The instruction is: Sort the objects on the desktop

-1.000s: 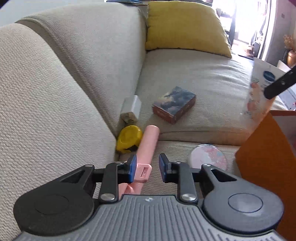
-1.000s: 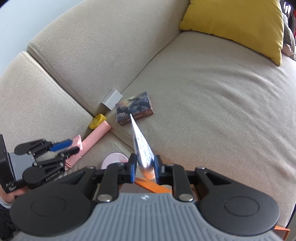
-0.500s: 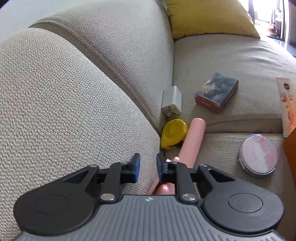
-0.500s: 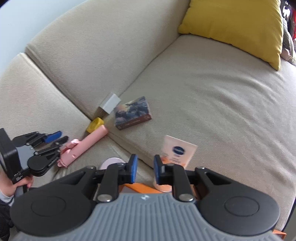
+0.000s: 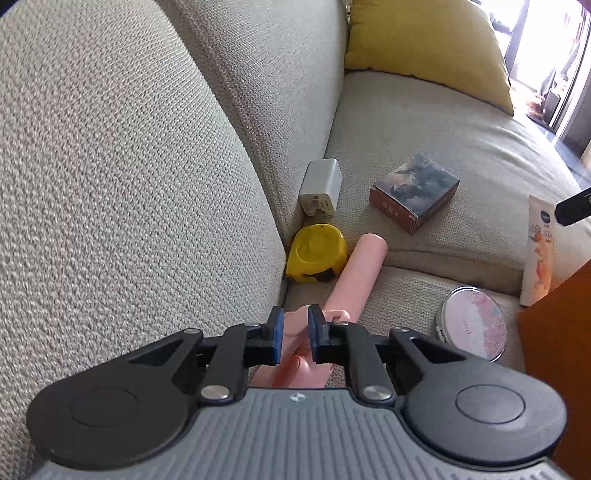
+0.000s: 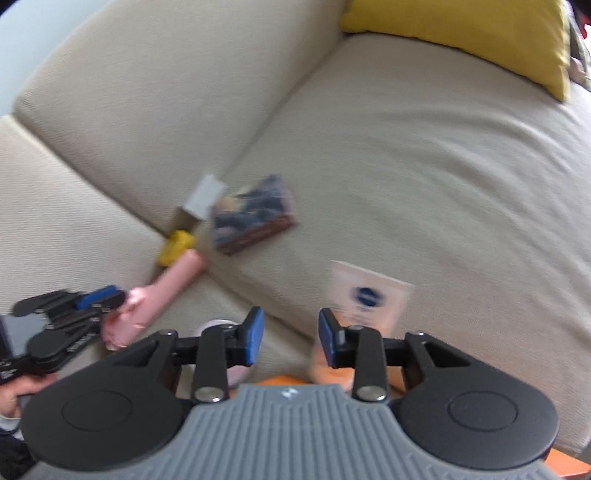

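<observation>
A pink selfie stick (image 5: 362, 273) lies on the beige sofa seat. My left gripper (image 5: 295, 332) is closing, and its pads press on the stick's near head. The right wrist view shows the same grip by the left gripper (image 6: 110, 297) on the stick (image 6: 173, 280). My right gripper (image 6: 291, 336) is opening with nothing between its jaws. A white and orange tube (image 6: 369, 295) stands just past its right finger, free of the pads. In the left wrist view the tube (image 5: 539, 258) leans at the orange box (image 5: 561, 350).
A yellow tape measure (image 5: 317, 254) and a white charger (image 5: 320, 186) sit in the cushion crease. A printed card box (image 5: 415, 192) lies on the seat, and a round pink compact (image 5: 471, 328) lies by the orange box. A yellow cushion (image 6: 461, 33) rests at the back.
My left gripper slid onto the pink stick's head and its jaws narrowed around it. My right gripper let go of the tube and spread its jaws; the tube now stands free.
</observation>
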